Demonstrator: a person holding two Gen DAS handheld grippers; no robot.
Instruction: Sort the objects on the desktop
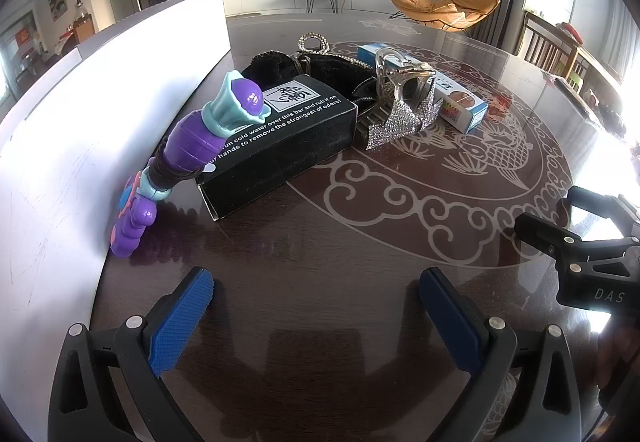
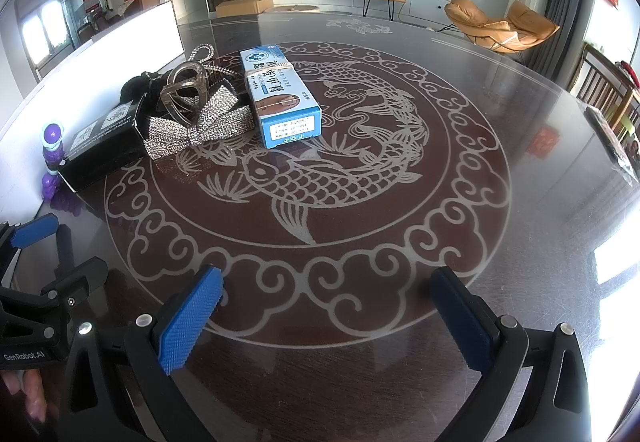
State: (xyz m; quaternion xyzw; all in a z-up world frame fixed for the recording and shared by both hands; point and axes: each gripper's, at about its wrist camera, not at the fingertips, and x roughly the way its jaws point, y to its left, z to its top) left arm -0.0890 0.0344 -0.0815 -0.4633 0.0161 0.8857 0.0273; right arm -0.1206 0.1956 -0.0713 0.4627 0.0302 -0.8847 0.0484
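A purple and teal toy [image 1: 188,158] leans on a black box [image 1: 276,138] beside the white board. Right of the box lie a rhinestone bow clip [image 1: 400,118], a clear hair claw [image 1: 400,78], black fabric [image 1: 320,66] and a blue-white medicine box [image 1: 440,90]. The right wrist view shows the same pile: toy [image 2: 52,158], black box [image 2: 100,146], bow clip [image 2: 200,126], hair claw [image 2: 188,90], medicine box [image 2: 280,98]. My left gripper [image 1: 316,318] is open and empty, short of the black box. My right gripper [image 2: 324,318] is open and empty over the fish pattern.
A tall white board [image 1: 100,114] stands along the table's left side. The dark round table [image 2: 500,202] has a carp and cloud inlay. A red packet [image 2: 542,142] and a dark object [image 2: 616,146] lie at the right edge. Chairs stand beyond.
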